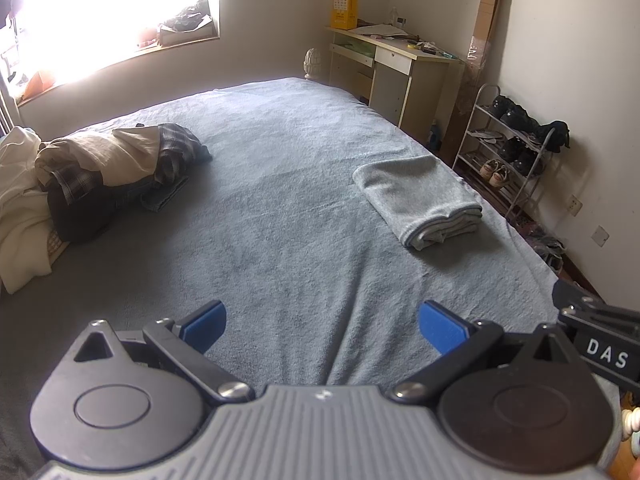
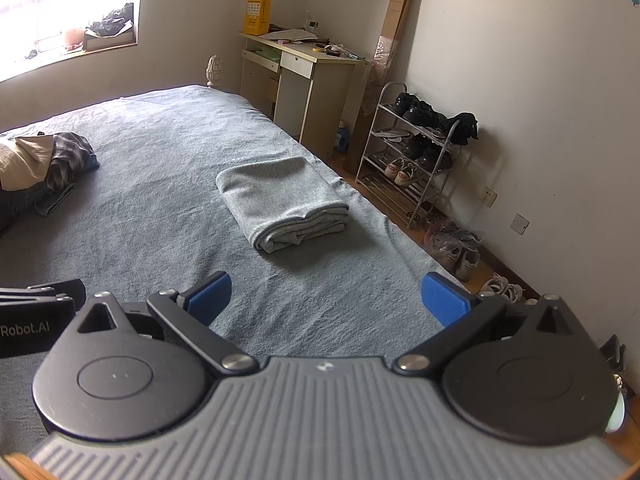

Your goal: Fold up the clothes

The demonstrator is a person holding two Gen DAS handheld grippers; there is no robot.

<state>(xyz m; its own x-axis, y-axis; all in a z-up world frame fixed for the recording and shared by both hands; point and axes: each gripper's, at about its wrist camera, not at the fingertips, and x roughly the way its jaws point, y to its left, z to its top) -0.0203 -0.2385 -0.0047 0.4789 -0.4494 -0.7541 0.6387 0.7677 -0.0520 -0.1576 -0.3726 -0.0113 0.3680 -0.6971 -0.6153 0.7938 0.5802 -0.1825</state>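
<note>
Grippers [image 1: 322,326] [image 2: 326,298] agape above bed [image 1: 280,208]

The middle of the bed [image 1: 280,208] lies bare; a folded towel [image 1: 420,200] blocks its right edge, a clothes pile [image 1: 100,172] its left edge.

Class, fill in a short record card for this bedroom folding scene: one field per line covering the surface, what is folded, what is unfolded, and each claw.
Surface: bed with a blue-grey cover
Folded: grey garment, lying near the bed's right edge
Unfolded: pile of clothes on the left, plaid and beige pieces on top
Left claw: open, empty, above the cover
Right claw: open, empty, facing the grey garment
Beside bed: desk, shoe rack
</note>
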